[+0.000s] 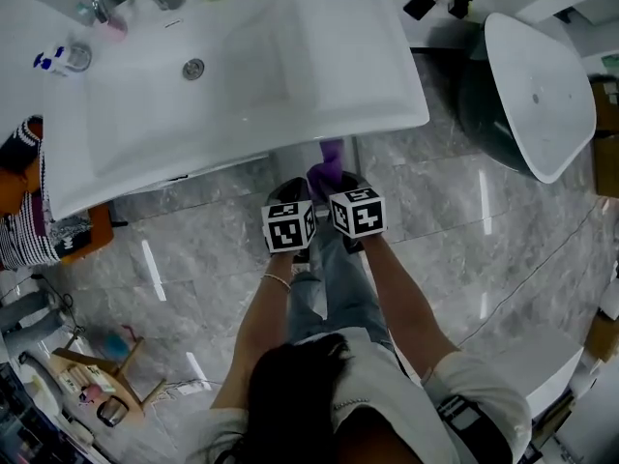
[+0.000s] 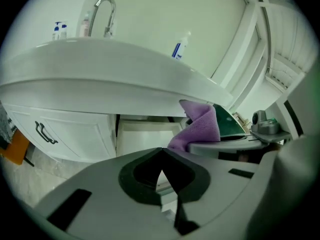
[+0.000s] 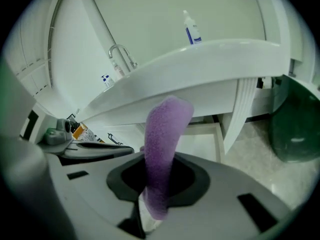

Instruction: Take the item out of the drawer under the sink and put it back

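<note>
Fuzzy purple cloth [image 3: 162,144], pinched upright in right claw [image 3: 152,214], in front of open white drawer [image 2: 145,136]

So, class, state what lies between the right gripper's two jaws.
A purple cloth, pinched by the right gripper, its end sticking up; the right gripper view shows it.

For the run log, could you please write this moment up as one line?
right gripper: shut on purple cloth | left gripper: shut, empty | drawer under sink: open
</note>
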A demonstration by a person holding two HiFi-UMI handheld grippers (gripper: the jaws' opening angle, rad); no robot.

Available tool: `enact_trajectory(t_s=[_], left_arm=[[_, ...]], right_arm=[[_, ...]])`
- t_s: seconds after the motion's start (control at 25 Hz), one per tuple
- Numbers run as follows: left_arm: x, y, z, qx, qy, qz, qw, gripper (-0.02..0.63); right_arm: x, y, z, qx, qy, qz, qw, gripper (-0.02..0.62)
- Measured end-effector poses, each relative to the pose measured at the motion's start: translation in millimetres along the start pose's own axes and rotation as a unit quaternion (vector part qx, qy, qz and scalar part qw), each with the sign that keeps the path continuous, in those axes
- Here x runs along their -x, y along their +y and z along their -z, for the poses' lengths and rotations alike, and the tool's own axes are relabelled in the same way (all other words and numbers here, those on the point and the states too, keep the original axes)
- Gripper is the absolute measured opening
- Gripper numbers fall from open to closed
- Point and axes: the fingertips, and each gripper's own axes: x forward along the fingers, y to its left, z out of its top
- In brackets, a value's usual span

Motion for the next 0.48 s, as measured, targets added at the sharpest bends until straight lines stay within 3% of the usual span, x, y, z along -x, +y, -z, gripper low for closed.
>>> enact_trajectory(t_s=[0.48], left_arm=[[75.9, -26.0, -23.5, -0.027, -0.067, 0.023, 0.9971, 0.003]], right_arm=[[66.8, 52.9, -15.4, 0.021, -0.058, 0.003, 0.998, 0.087]])
